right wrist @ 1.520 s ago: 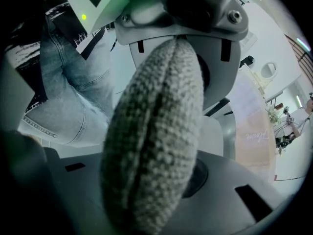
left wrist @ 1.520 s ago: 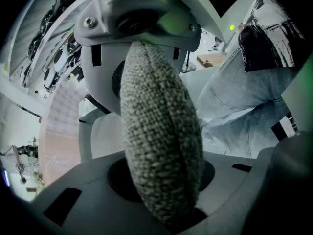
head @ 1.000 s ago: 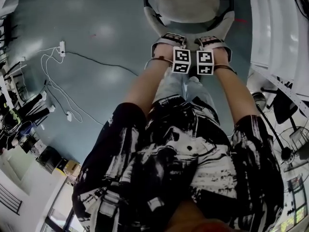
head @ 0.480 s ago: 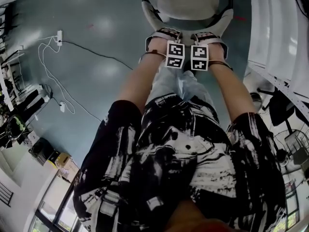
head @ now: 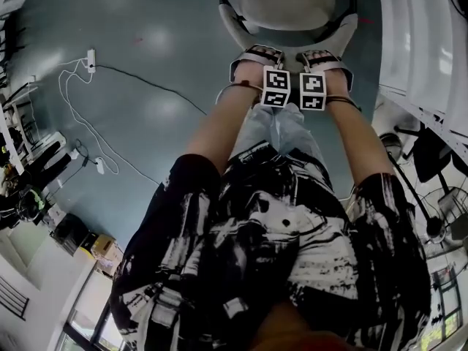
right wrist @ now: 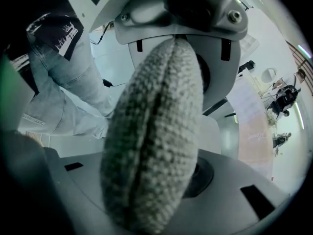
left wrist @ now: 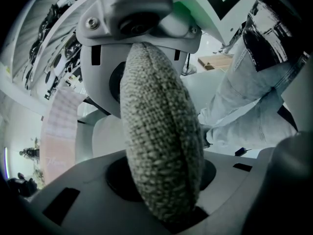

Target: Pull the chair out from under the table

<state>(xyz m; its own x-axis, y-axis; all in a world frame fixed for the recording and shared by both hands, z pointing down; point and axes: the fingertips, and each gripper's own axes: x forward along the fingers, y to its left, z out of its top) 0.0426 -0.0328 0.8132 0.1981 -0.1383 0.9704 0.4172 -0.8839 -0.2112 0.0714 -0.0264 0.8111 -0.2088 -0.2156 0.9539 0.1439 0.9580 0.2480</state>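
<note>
The fingers (left wrist: pixel 68 204) of your left gripper (head: pixel 252 55) were closed on the padded top edge of the chair (head: pixel 281 2). Those of your right gripper (head: pixel 325 57) gripped the same edge just beside them. Both pairs of jaws had just eased a little wider, with the backrest (left wrist: pixel 161 131) between them and filling the gap.

The chair stood on the floor (head: pixel 146 86) in front of you, beside the white table (head: pixel 420 42) at your right. I judge it was clear of the table rather than under it.

That woven padding would likely give under the pads, while the frame looked stiff, so the top edge near the middle was the sound place to hold.

Your head view showed the marker cubes (head: pixel 276 88) side by side but hid the contact. The gripper views showed the cloth pinched, and your jeans (right wrist: pixel 54 82) beyond.
</note>
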